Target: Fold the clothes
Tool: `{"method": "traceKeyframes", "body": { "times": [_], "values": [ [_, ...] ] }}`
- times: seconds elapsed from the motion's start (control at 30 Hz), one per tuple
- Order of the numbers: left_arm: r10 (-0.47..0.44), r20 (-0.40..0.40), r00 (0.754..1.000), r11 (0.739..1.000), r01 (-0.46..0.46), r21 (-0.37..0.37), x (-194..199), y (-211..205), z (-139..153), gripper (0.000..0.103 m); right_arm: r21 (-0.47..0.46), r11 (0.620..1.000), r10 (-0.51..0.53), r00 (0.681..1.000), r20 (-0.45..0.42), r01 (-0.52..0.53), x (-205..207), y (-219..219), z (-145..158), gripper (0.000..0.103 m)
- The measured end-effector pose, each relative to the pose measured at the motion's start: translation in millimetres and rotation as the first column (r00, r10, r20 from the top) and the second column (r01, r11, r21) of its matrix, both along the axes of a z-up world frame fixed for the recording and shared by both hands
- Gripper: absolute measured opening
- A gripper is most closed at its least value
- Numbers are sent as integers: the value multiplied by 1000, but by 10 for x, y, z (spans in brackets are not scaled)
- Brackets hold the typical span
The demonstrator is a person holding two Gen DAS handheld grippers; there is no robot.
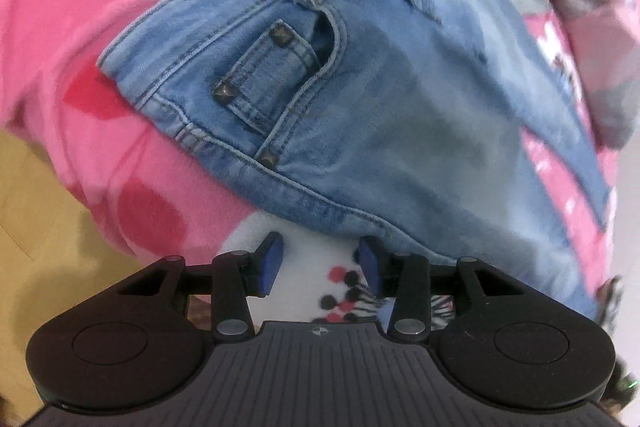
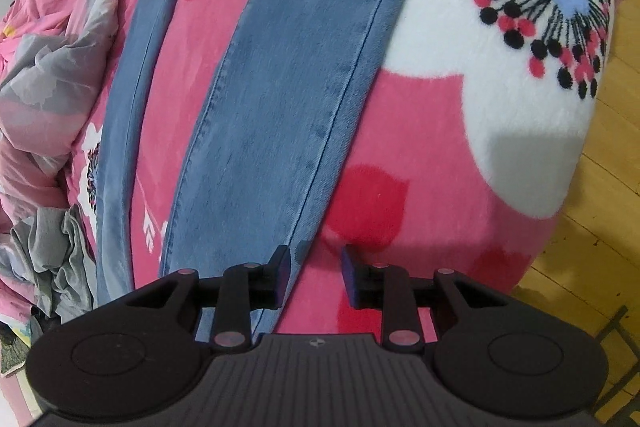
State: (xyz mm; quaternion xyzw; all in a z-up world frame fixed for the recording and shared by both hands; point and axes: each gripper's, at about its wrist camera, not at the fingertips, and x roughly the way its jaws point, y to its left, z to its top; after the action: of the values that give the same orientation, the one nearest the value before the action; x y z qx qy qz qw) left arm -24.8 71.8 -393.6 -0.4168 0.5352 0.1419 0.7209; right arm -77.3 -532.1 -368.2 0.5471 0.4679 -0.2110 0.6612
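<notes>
Denim jeans run past both frames — both grippers' fingers parted, empty.

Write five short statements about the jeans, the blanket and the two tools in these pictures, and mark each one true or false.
1. The light blue denim jeans lie on a pink fleece blanket with a flower print. True.
2. The left tool is shut on the waistband. False: its fingers stand apart, with only blanket between them, just short of the jeans' side seam.
3. The right tool is open at the edge of a trouser leg. True.
4. The two legs lie stacked one on the other. False: they lie apart, with pink blanket between them.
5. The studs on the front pocket are bright red. False: they are dark bronze-coloured metal.
</notes>
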Motion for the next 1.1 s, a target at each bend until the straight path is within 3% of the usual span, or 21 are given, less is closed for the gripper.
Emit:
{"method": "traceKeyframes", "body": {
  "times": [0.13, 0.27, 0.37, 0.53, 0.6, 0.77, 0.97, 1.1],
  "values": [
    [127, 36, 991, 989, -124, -80, -89, 112, -14, 43, 5, 1000, 5, 1000, 1, -5, -22, 13, 2, 30],
    [250, 61, 966, 958, -238, -162, -104, 193, -70, 47, 11, 1000, 1, 1000, 7, -1, -37, 22, -13, 30],
    [292, 47, 955, 944, -280, -178, -52, 215, -150, 48, 13, 1000, -4, 1000, 19, 4, -49, 15, -23, 30],
    [398, 103, 912, 900, -366, -235, -69, 278, -37, 47, 1, 999, -46, 998, 53, 46, -82, -37, -14, 30],
    [403, 125, 907, 897, -365, -247, -43, 303, -12, 47, 3, 997, -83, 995, 62, 82, -110, -73, -46, 30],
    [330, 68, 942, 931, -313, -186, -8, 292, -129, 46, 5, 986, -168, 982, 89, 168, -156, -167, -115, 30],
    [327, 63, 943, 934, -312, -176, -65, 419, -94, 46, 6, 959, -280, 951, 130, 282, -119, -378, -234, 29],
    [349, 69, 935, 926, -332, -180, -53, 512, -74, 45, 69, 949, -314, 940, 135, 307, -97, -369, -327, 29]
  ]
}}
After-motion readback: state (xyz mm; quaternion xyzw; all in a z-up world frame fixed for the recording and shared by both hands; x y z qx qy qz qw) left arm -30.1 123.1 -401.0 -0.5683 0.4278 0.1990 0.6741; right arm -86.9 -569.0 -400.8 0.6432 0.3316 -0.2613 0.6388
